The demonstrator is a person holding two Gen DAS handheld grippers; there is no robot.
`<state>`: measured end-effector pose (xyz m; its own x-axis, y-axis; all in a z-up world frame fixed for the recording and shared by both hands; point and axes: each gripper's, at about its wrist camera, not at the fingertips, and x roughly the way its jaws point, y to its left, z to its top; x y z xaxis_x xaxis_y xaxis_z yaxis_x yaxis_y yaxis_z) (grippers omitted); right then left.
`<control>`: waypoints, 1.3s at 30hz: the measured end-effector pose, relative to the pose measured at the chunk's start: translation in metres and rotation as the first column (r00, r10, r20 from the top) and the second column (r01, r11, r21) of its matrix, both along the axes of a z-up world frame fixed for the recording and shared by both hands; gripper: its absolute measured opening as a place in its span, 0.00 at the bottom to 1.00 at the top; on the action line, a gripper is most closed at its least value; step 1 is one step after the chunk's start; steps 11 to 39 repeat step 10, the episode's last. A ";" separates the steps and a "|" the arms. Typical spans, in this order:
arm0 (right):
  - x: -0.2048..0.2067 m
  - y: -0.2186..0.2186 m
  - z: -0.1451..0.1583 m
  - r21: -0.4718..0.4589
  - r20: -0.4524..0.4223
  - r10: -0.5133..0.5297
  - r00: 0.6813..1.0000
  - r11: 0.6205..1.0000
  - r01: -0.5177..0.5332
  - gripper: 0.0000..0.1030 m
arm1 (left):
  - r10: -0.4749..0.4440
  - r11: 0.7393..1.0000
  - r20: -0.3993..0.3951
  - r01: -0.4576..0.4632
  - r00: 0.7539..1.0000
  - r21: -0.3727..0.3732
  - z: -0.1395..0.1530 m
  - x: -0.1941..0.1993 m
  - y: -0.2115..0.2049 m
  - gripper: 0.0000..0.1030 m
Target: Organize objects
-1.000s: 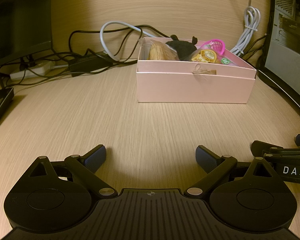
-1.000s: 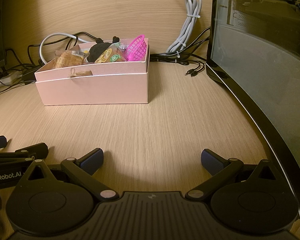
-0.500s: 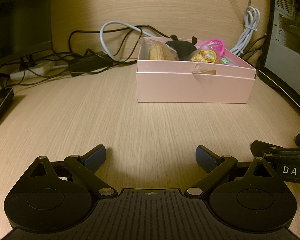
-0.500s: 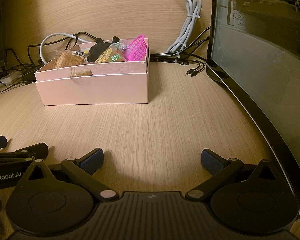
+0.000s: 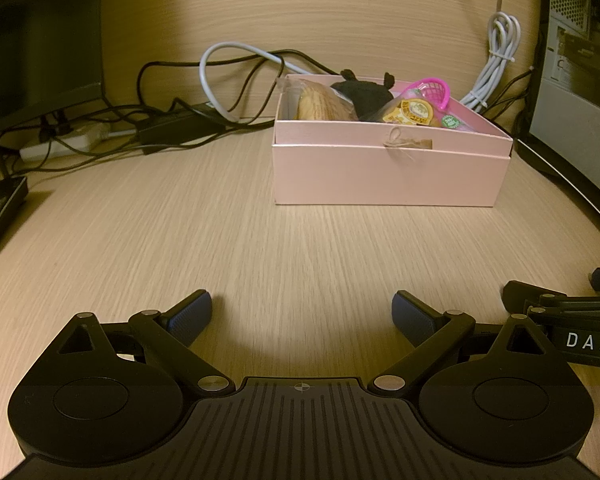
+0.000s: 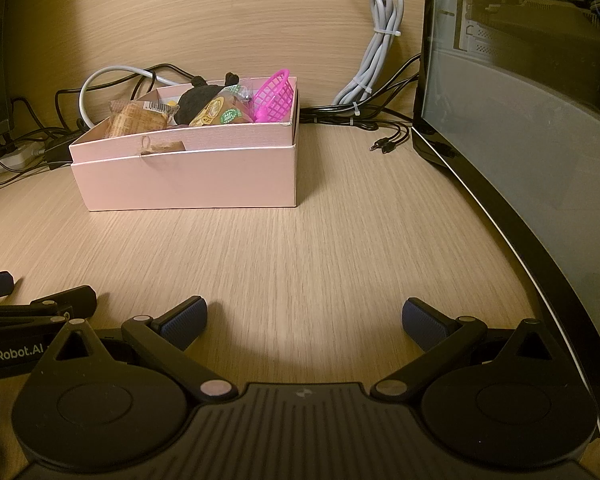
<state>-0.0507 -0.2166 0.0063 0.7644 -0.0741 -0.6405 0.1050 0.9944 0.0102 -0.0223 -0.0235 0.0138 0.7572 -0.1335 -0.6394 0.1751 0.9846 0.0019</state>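
Both grippers, left gripper [image 5: 302, 312] and right gripper [image 6: 304, 318], rest with fingers spread and empty; the pink box [image 6: 188, 172] looks packed, so nothing apparently remains to grasp.

Matt wood-grain desk [image 5: 260, 240], pink paper box [image 5: 384, 180]

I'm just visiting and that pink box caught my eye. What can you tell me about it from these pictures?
The pink box looks like matte cardboard, rectangular and lidless, sitting nested in a slightly wider tray of the same pink. A small twine bow with a brown tag hangs on its front wall. It stands flat on the wooden desk, near the back wall and cables, and holds wrapped snacks, a black plush toy and a pink plastic basket. Neither gripper touches it.
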 end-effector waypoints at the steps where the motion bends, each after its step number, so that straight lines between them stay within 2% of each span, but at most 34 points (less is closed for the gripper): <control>1: 0.000 0.000 0.000 0.000 0.000 0.000 1.000 1.000 0.000 1.00 | 0.000 1.000 0.000 0.000 1.000 0.000 0.000 0.000 0.000 0.97; 39: 0.000 0.000 0.000 0.000 0.000 0.000 1.000 1.000 0.000 1.00 | 0.000 1.000 0.000 0.000 1.000 0.000 0.000 0.000 0.000 0.96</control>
